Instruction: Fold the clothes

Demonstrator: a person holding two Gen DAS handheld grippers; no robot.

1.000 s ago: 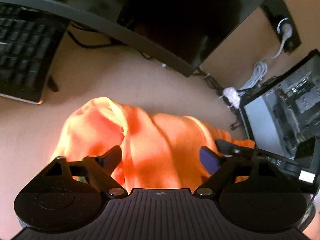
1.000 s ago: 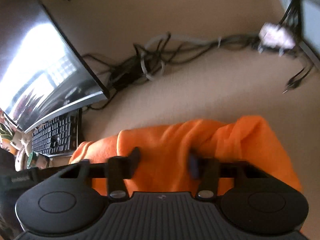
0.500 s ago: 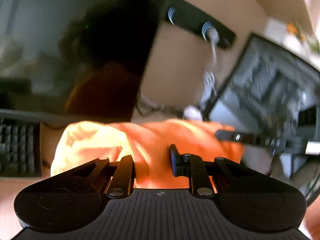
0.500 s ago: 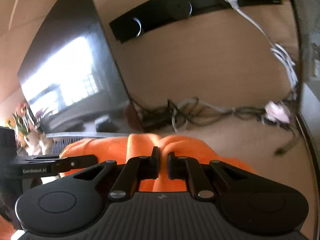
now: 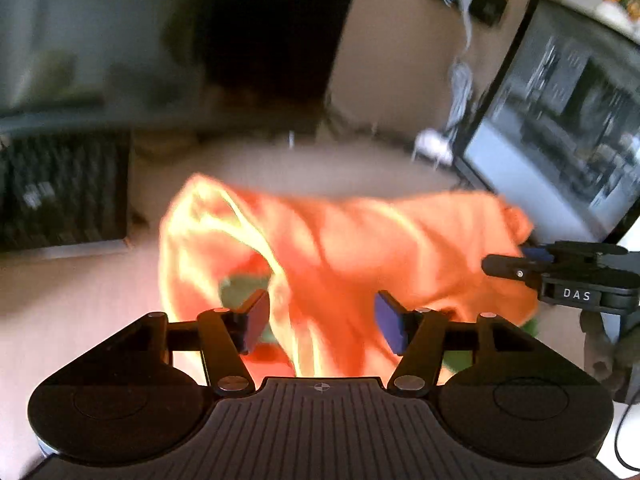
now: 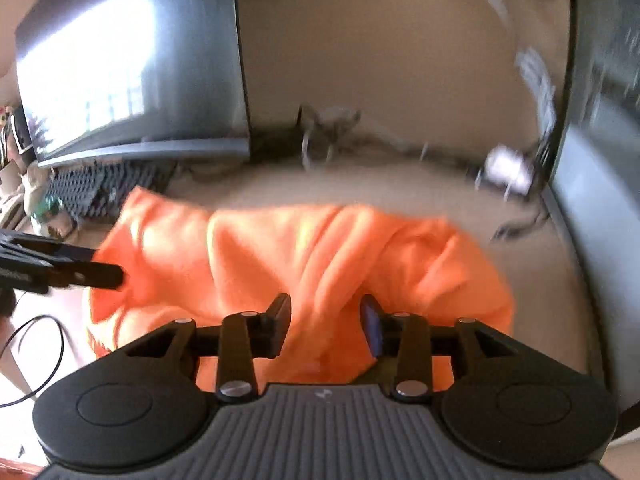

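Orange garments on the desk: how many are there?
1: a single orange garment, bunched on the desk between the left gripper and right gripper. Anything beneath it is hidden.

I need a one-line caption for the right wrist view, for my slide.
Right claw open over a crumpled orange garment on the desk, left claw at its edge.

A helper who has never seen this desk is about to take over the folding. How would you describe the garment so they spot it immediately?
Start at the beige desk, between the dark monitor and the glass-sided computer case. In front of the cable tangle lies the orange garment, crumpled in soft folds. It is the only cloth and the only bright thing among black electronics.
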